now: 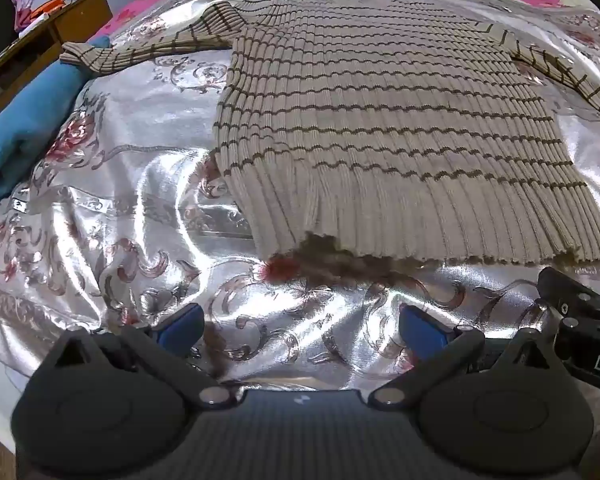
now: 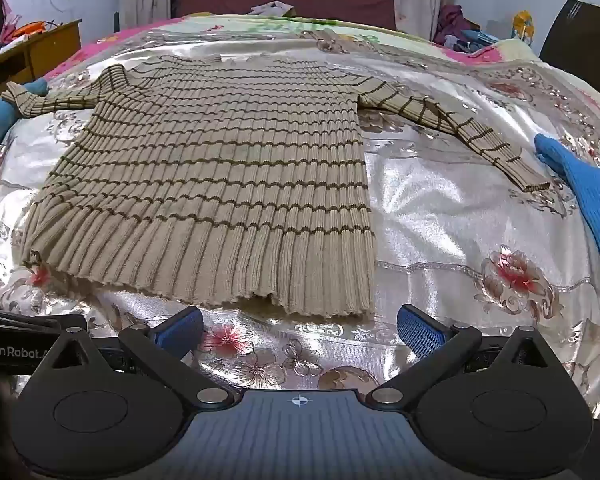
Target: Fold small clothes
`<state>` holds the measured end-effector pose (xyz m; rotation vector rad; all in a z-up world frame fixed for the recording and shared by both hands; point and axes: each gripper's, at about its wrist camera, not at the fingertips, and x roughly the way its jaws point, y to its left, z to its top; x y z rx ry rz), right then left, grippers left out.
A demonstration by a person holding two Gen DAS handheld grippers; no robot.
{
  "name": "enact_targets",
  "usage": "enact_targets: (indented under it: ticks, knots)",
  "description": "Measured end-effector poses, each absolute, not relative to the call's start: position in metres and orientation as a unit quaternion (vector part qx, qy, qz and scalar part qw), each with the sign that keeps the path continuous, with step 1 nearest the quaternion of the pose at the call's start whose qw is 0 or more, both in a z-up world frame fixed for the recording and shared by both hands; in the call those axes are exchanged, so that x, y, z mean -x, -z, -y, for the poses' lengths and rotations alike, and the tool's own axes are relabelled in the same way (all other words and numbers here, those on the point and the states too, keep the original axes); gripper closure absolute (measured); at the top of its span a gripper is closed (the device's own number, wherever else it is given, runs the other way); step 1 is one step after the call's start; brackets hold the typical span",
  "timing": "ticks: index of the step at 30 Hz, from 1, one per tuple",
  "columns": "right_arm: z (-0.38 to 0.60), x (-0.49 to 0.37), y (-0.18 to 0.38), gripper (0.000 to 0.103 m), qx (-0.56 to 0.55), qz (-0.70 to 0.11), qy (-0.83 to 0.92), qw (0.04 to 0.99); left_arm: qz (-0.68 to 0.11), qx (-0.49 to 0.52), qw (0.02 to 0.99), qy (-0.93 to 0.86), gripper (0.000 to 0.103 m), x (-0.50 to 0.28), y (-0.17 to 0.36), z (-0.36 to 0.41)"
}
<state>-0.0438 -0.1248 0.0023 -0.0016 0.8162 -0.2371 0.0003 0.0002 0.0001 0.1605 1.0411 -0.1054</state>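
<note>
We are holding both grippers, left gripper (image 1: 300,330) and right gripper (image 2: 300,330), agape near the soft, limp striped ribbed sweater (image 2: 220,168); its hem corners look best for pinching.

Under me lies a shiny silver bedspread (image 2: 440,208) with pink flowers. At my left I see 1 teal cloth (image 1: 24,120) and a wooden desk (image 1: 80,16); at my right, 1 blue garment (image 2: 588,192).

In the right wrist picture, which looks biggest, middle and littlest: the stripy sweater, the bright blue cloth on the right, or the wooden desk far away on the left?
1. Stripy sweater, by far the largest.
2. Bright blue cloth, partly cut off by the picture's edge.
3. Wooden desk, littlest, though it stands far back, so it only looks small.
</note>
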Motion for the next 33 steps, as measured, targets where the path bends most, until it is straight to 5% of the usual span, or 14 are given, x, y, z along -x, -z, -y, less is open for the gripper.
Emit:
enact_targets:
  ticks: [33]
  knots:
    - [0.133,0.041,-0.001,0.000,-0.032,-0.410,0.108,0.905,-0.531,-0.022,0.846,0.050,0.000,0.005,0.018,-0.010]
